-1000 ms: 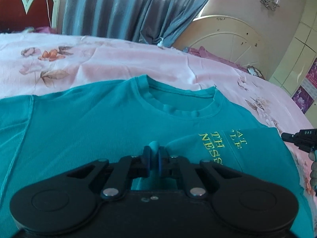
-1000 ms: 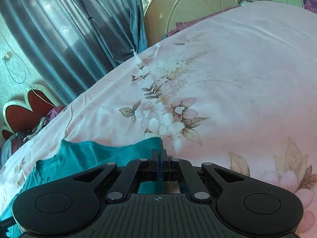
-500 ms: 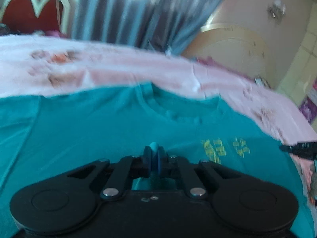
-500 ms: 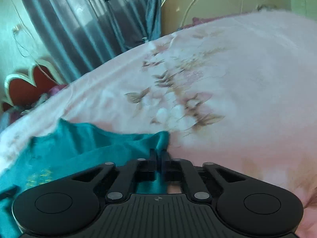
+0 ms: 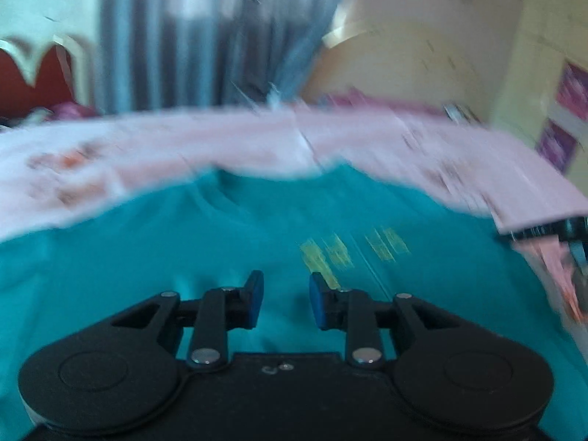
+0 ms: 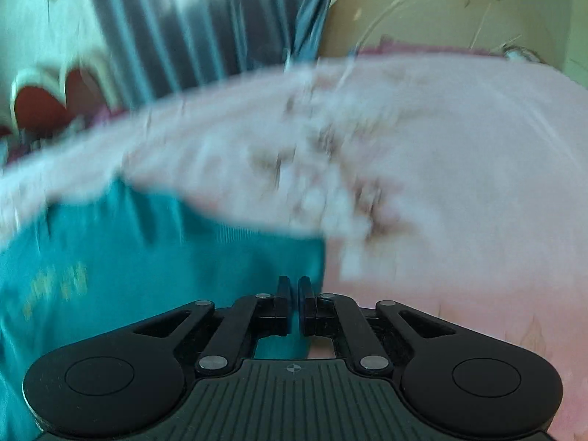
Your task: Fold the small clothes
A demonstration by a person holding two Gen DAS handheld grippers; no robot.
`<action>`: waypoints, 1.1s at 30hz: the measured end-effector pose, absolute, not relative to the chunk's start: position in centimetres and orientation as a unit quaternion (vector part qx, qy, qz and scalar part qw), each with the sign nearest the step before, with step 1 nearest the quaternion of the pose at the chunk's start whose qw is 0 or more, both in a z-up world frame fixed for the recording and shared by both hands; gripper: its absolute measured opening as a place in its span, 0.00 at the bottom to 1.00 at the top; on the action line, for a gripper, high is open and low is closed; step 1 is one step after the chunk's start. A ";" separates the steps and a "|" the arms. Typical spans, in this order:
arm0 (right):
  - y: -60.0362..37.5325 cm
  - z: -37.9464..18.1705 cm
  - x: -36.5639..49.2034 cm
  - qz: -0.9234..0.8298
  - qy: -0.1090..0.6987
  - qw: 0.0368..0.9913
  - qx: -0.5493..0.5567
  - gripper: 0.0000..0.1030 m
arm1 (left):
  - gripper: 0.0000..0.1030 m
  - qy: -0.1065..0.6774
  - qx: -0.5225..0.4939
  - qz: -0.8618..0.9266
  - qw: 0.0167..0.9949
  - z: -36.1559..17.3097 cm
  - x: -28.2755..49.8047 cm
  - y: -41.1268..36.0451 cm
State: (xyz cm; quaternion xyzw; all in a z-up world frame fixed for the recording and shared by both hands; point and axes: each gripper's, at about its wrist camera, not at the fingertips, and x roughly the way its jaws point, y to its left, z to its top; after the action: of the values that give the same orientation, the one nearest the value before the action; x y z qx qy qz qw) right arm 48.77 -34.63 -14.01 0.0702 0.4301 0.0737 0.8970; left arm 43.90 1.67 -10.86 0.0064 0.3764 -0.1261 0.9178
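Observation:
A teal T-shirt (image 5: 183,257) with yellow lettering (image 5: 341,253) lies on the pink flowered bed sheet (image 5: 367,139), its collar pointing away. My left gripper (image 5: 283,301) hovers over the shirt's chest; its jaws are opening and nothing is between the blue pads (image 5: 254,299). In the right wrist view the same T-shirt (image 6: 165,250) fills the lower left. My right gripper (image 6: 294,294) is shut on the shirt's right edge, where teal cloth runs down into the fingers. Both views are blurred by motion.
Grey curtains (image 5: 205,36) hang behind the bed, with a red heart-shaped headboard (image 5: 33,77) at the far left. A cream round board (image 6: 441,11) leans at the far right. The pink sheet (image 6: 459,183) stretches to the right of the shirt.
The left gripper let go of the teal cloth it pinched and its jaws parted. The folded flap with the lettering now lies flat. The right view swung left, showing more of the shirt.

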 end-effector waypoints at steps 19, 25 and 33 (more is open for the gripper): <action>-32.3 -12.7 36.4 0.057 0.429 0.900 0.053 0.03 | 0.31 0.388 0.034 -0.111 0.914 -11.7 39.4 1.4; -32.3 -12.6 35.9 0.035 0.432 0.899 0.065 0.03 | 0.34 0.396 0.009 -0.106 0.912 -11.7 39.4 3.4; -30.8 -9.7 35.4 0.005 0.365 0.922 0.125 0.82 | 0.76 0.354 -0.044 -0.002 0.934 -9.1 36.2 13.3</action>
State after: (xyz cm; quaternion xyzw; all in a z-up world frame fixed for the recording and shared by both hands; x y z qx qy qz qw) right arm 35.38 -30.76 -9.66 0.1254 0.3652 0.0053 0.9224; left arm 36.20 13.31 -9.11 -0.0437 0.3536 -0.0023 0.9344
